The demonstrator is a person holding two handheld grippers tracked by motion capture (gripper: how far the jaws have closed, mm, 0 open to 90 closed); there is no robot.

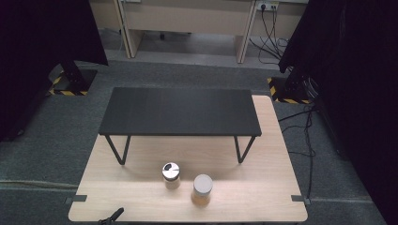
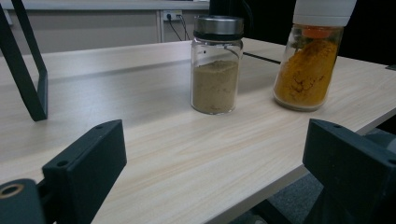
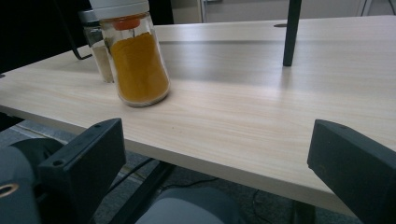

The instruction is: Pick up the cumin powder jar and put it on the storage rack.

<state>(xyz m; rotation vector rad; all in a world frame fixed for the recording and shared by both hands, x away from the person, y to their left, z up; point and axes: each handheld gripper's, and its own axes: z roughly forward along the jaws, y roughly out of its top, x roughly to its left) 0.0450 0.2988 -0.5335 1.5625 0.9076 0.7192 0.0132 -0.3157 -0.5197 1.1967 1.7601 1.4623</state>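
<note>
Two jars stand near the front edge of the wooden table, just in front of the black shelf: silver-lidded jar of tan powder, white-capped jar of orange powder beside it, apart. Bare tabletop both sides. Left gripper sits low at the front edge, jaws wide apart, empty; jars ahead. Right gripper likewise wide, empty; its view puts the tan jar mostly behind the orange one. High view shows a dark gripper tip at the bottom edge.

No readable text, brand or number shows anywhere. The two spice jars carry no label. Floor stands bear yellow-black hazard stripes, wordless.
</note>
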